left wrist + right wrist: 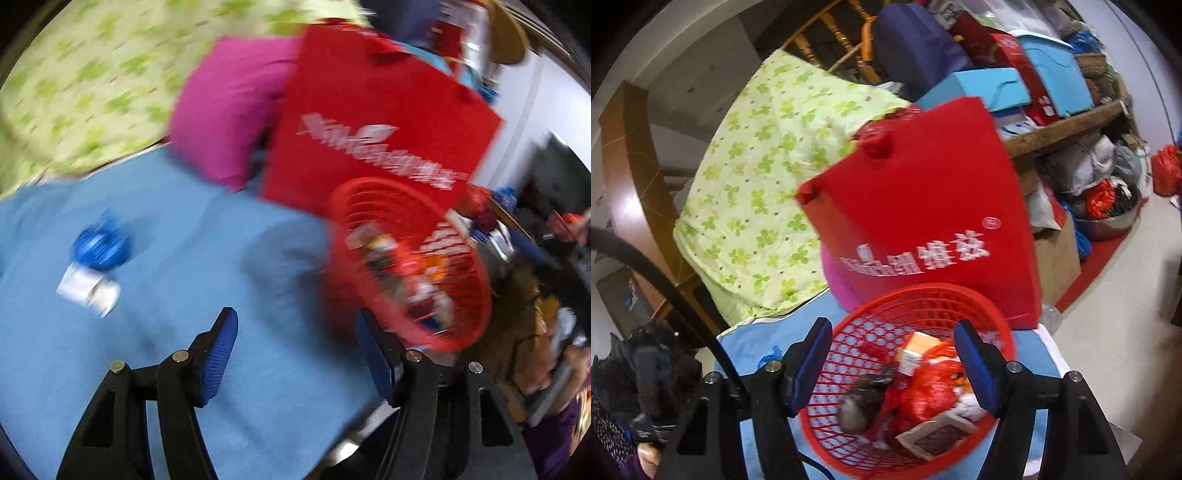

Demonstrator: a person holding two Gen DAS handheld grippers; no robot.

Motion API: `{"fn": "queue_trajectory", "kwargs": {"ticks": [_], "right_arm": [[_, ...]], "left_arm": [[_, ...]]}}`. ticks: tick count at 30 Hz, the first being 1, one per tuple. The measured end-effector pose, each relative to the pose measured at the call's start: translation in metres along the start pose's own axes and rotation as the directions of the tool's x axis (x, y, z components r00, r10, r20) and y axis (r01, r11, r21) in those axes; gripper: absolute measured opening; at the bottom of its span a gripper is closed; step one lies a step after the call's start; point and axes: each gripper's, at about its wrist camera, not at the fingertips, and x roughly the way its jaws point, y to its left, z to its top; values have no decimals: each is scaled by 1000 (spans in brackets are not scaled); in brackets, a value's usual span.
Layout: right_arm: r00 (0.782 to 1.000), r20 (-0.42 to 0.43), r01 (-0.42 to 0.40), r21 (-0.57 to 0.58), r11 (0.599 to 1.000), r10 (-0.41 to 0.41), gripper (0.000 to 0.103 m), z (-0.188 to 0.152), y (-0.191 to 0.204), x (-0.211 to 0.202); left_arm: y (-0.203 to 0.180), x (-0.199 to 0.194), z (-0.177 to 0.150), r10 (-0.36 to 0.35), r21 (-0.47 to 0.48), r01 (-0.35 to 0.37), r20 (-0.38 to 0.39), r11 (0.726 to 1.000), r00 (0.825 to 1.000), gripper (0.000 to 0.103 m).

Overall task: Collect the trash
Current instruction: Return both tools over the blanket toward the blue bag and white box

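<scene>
Cluttered storeroom: boxes & bags stacked at the back, a blue-covered bed (184,229) up front w/ a green clover quilt (757,177), pink pillow (229,110) and a red tote bag (923,221) leaning behind.

Red mesh basket (871,332) sits on the blue cover, already part full: orange plastic bag, small carton, framed piece, dark wad. Right gripper (897,365) hangs over it, fingers apart, nothing between them.

Left view is badly blurred. Left gripper (295,354) also has fingers apart & empty, aimed at bare blue cover. Trash left out: a blue crumpled wrapper (99,245) touching a white packet (88,290), well apart from the basket, off to the view's left.

Step in hand, prob.: left goes for that pair. Tips: swing left, take one piece at a time, straddle it fully, close on the bulk not an edge, don't pinch the cover. Carry over the rim before letting go.
</scene>
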Motion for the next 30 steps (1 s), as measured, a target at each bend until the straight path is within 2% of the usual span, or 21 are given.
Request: {"fn": "queue_trajectory", "kwargs": {"ticks": [3,5,9,13,16,20,26,30], "right_arm": [[999,3,-39,-46,998,39,73,0,27,5],[997,2,-75,-90,993,75,73,-1,53,10],[990,-26,-142,-173,975,140,73,-13,106,29],[980,-90,-194,-247,949,177,73,-36,155,57],[968,-163,-232,-290,928,191,73,-59,187,82],[945,-270,-270,-334,903,183,73,-94,217,118],[917,-377,-270,-342,900,132,73,-132,227,162],[900,-422,-260,-321,911,108,73,-139,224,186]], "left_arm": [[54,-4,-18,63,-107,-64,-13,992,998,67],[88,-11,-30,124,-171,-124,-15,977,992,67],[147,-27,-52,244,-259,-238,-11,936,970,67],[183,-36,-67,326,-309,-312,-7,898,945,67],[206,-38,-79,349,-346,-330,-8,878,937,67],[224,-32,-91,350,-374,-332,-20,866,936,67],[244,-24,-102,350,-404,-331,-30,852,936,67],[254,-19,-107,346,-432,-323,-27,842,938,67]]}}
